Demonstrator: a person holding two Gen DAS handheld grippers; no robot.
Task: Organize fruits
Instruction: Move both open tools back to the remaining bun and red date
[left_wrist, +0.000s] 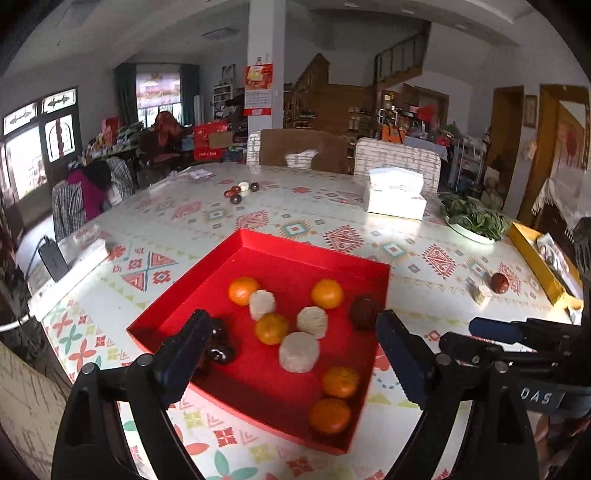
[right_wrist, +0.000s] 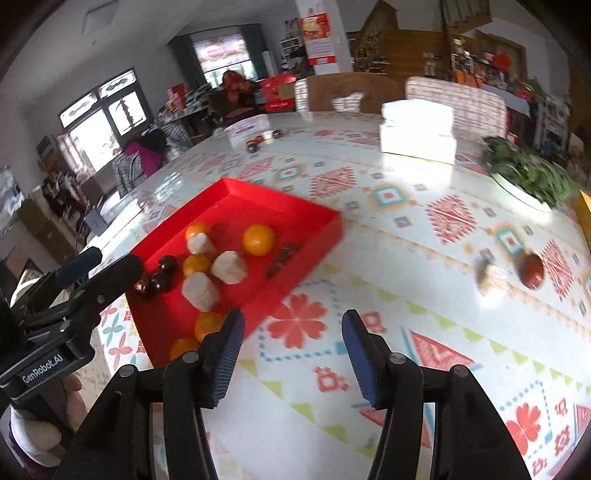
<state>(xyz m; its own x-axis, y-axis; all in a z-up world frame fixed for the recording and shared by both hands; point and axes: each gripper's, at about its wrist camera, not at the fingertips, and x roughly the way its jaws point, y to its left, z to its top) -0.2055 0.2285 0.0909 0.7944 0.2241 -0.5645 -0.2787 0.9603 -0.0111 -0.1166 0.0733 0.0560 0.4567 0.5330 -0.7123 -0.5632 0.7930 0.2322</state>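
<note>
A red tray (left_wrist: 314, 248) (right_wrist: 284, 201) on the patterned table holds several oranges (left_wrist: 326, 293), three pale round pieces (left_wrist: 298, 351) and dark red-brown fruits (left_wrist: 364, 312). My left gripper (left_wrist: 293, 325) hangs open above the tray's near half, with nothing between its pads. My right gripper (right_wrist: 293, 319) stands open over bare tablecloth just right of the tray's near corner, holding nothing. Further right, a red-brown fruit (right_wrist: 531, 271) (left_wrist: 499, 283) and a pale piece (right_wrist: 489, 277) (left_wrist: 480, 293) lie loose on the table.
A white tissue box (left_wrist: 397, 194) and a plate of greens (left_wrist: 472, 219) stand at the back right, with a yellow box (left_wrist: 535, 254) at the right edge. Small dark and pale items (left_wrist: 240, 190) lie far back. A black device (left_wrist: 53, 258) sits at the left edge.
</note>
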